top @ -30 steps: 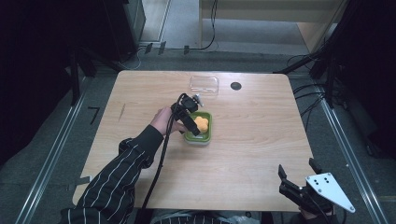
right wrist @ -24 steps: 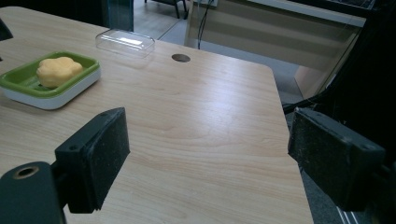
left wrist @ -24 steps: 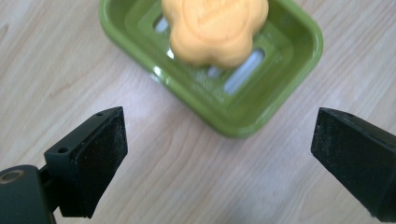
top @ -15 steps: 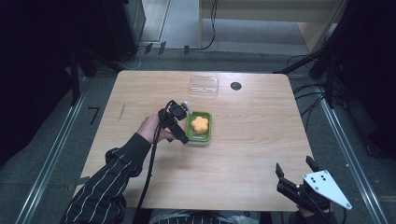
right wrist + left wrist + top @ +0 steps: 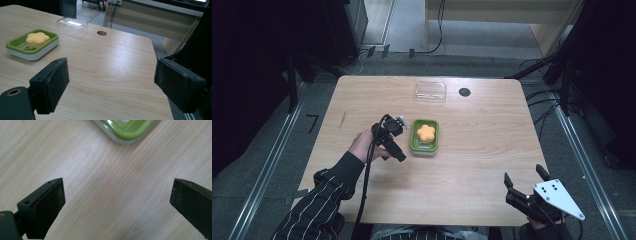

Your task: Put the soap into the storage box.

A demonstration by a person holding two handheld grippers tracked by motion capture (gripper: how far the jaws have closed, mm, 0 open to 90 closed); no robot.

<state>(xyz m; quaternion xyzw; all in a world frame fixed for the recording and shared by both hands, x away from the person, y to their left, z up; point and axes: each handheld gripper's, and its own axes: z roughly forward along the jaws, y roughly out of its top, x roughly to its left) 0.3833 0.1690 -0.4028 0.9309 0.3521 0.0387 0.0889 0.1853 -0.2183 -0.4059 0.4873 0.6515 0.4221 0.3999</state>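
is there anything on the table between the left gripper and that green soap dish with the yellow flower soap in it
Nothing visible. The left gripper sits open just left of the green, white-based soap dish holding the yellow flower-shaped soap, with bare wooden table between them. The clear plastic lid lies apart, near the far edge.

Left forearm: enters the high view from the bottom left in a dark sleeve with thin pale stripes [image 5: 324, 200], angled up and to the right over the surface [image 5: 472, 150].
Left hand: the hand [image 5: 363, 145] is wrapped around the body of the left hand-held gripper [image 5: 394, 152], with its black cable [image 5: 364, 190] trailing back along the sleeve.
Left hand-held gripper: points down toward the surface; in the left gripper view its two black jaws stand wide apart with nothing between them.
Right hand-held gripper: the right hand-held gripper [image 5: 523, 181] sits low at the near right corner of the surface, grey three-cornered plate [image 5: 557, 198] on top, jaws spread wide and empty.
Right hand: mostly hidden under the gripper at the bottom edge.
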